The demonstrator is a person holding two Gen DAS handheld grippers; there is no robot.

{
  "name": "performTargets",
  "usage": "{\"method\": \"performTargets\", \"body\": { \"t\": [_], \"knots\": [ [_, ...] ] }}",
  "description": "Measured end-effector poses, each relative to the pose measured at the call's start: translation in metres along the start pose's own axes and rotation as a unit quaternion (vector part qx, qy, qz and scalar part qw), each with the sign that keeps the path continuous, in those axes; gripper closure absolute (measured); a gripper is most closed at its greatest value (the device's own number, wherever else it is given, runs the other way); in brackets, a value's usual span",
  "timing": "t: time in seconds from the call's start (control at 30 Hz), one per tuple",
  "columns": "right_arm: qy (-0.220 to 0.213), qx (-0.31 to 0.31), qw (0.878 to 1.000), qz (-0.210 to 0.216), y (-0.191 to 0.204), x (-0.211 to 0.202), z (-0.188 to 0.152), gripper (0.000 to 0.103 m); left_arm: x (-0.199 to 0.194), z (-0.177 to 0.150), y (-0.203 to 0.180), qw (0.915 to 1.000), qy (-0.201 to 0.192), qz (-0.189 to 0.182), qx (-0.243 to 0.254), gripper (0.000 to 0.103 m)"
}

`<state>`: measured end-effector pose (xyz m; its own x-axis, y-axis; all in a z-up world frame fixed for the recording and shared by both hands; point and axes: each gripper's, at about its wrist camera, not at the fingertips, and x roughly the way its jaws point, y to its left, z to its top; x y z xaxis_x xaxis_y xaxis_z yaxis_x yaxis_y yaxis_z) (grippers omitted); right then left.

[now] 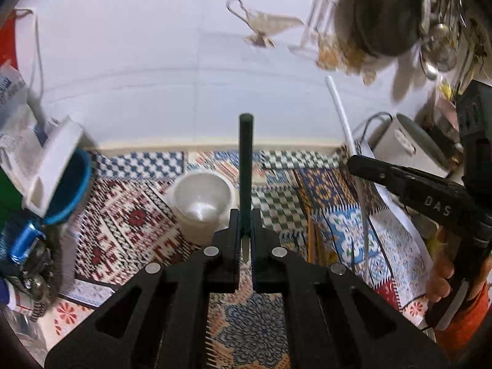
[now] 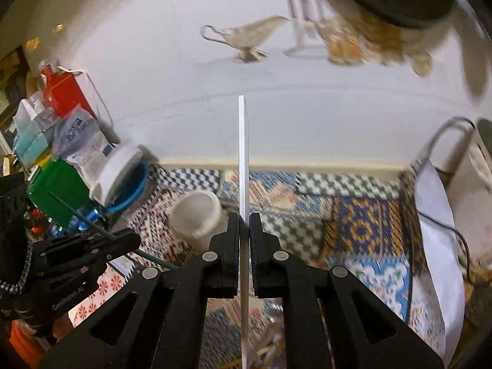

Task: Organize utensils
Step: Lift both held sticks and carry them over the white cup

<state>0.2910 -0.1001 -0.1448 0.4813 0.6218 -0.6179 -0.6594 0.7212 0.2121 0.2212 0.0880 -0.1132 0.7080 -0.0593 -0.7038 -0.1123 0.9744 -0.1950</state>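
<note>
My left gripper (image 1: 245, 230) is shut on a dark green utensil handle (image 1: 246, 166) that points up and away; its thin end shows between the fingers. My right gripper (image 2: 244, 230) is shut on a flat white utensil (image 2: 243, 153), seen edge-on and upright. A white cup (image 1: 201, 203) stands on the patterned cloth just left of and beyond the left gripper; it also shows in the right wrist view (image 2: 196, 215). The right gripper appears at the right of the left wrist view (image 1: 356, 161), holding the white utensil (image 1: 339, 110). The left gripper appears at the left of the right wrist view (image 2: 129, 236).
A patterned cloth (image 1: 338, 203) covers the table up to a white wall. At the left stand a blue-rimmed container (image 1: 72, 184) with a white lid, a green box (image 2: 58, 196) and a red box (image 2: 63, 90). A white appliance (image 1: 406, 144) and paper sit at right.
</note>
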Motion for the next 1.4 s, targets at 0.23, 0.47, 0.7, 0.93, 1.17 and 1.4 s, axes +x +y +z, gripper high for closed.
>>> {"method": "performTargets", "body": {
  "t": [0.23, 0.47, 0.7, 0.93, 1.17, 1.4],
  "knots": [
    [-0.025, -0.023, 0.999, 0.024, 0.029, 0.024, 0.030, 0.097, -0.022, 0.027, 0.025, 0.9987, -0.043, 0.021, -0.015, 0.099],
    [-0.052, -0.037, 0.997, 0.034, 0.055, 0.060, 0.054, 0.097, -0.024, 0.052, 0.045, 0.9970, -0.063, 0.032, -0.031, 0.099],
    [-0.063, -0.042, 0.996, 0.036, 0.074, 0.093, 0.065, 0.097, -0.001, 0.055, 0.059, 0.9974, -0.046, 0.034, -0.044, 0.099],
    [-0.072, -0.071, 0.994, 0.031, 0.080, 0.114, 0.063, 0.097, 0.028, 0.053, 0.075, 0.9976, -0.018, 0.030, -0.059, 0.099],
    [-0.042, -0.064, 0.997, 0.031, 0.070, 0.136, 0.055, 0.097, 0.050, 0.047, 0.085, 0.9971, 0.004, 0.031, -0.069, 0.099],
    [-0.003, -0.071, 0.997, 0.029, 0.063, 0.138, 0.041, 0.097, 0.073, 0.041, 0.092, 0.9962, 0.023, 0.028, -0.080, 0.099]
  ]
}}
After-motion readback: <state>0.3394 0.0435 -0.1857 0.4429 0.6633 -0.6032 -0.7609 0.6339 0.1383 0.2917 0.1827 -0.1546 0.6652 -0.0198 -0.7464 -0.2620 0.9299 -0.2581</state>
